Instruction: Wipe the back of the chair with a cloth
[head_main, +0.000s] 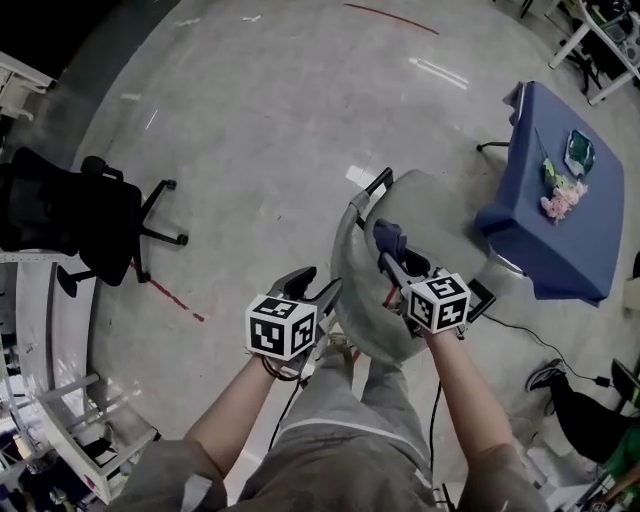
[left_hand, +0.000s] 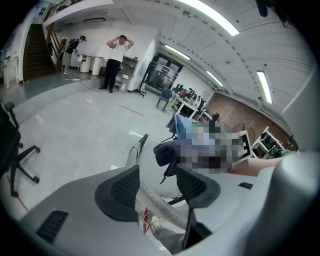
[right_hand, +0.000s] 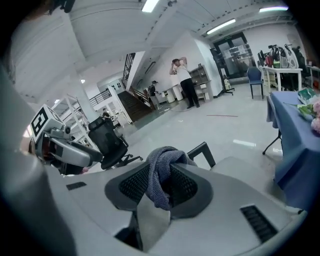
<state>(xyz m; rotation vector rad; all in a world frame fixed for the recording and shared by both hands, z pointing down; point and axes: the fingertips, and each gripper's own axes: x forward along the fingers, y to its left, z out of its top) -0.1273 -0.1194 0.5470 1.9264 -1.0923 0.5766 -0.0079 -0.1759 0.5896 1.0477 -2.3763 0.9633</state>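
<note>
A grey shell chair (head_main: 445, 215) stands in front of me, its curved back (head_main: 343, 262) nearest to me. My right gripper (head_main: 392, 262) is shut on a bunched grey-blue cloth (head_main: 387, 238) and holds it just inside the chair back. In the right gripper view the cloth (right_hand: 161, 177) is pinched between the pads and hangs over them. My left gripper (head_main: 315, 290) is open at the outer left edge of the back. In the left gripper view the back's rim (left_hand: 159, 204) runs between the two pads (left_hand: 122, 192), and the cloth (left_hand: 166, 152) shows beyond.
A black office chair (head_main: 70, 215) stands at the left. A table with a blue cover (head_main: 560, 230) is close on the right, with flowers (head_main: 560, 195) on it. A cable runs on the floor (head_main: 520, 330). Another person's shoe (head_main: 548, 375) is at the right. Two people (left_hand: 117, 60) stand far off.
</note>
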